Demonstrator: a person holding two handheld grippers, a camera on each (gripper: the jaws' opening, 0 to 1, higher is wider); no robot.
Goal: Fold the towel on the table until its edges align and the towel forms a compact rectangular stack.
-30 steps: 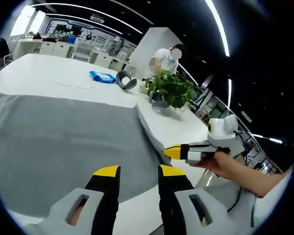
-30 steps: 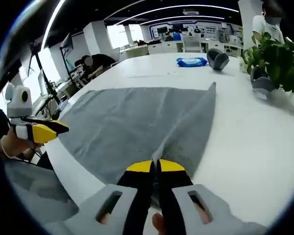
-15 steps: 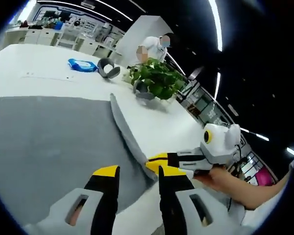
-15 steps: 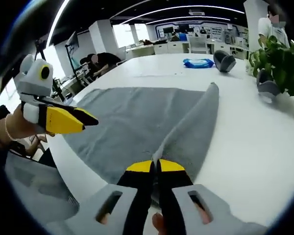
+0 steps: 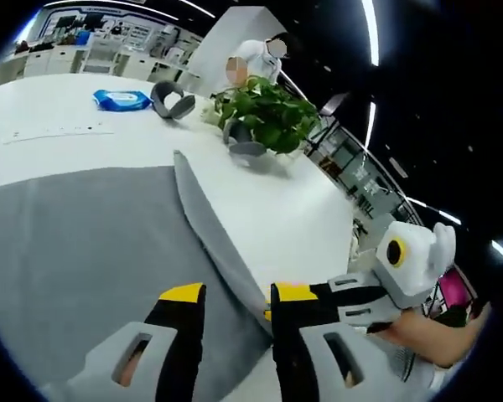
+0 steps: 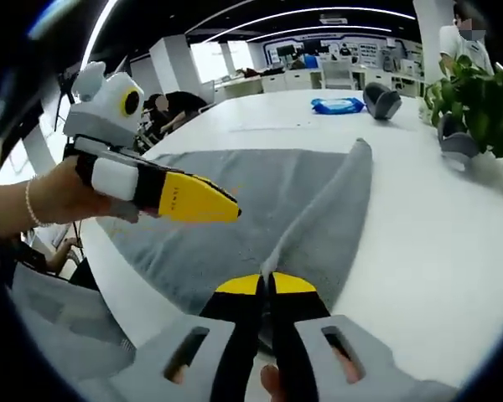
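Towel [image 6: 235, 209] lies on white desk [image 6: 436, 243]; right gripper [image 6: 266, 285] fingers pinch its raised fold, left gripper [image 5: 230, 293] fingers parted, empty.

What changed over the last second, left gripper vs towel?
The left gripper swung in from the table's edge over the grey towel, closing on the right gripper; jaws open, nothing grasped. The right gripper stayed shut on the raised towel corner.
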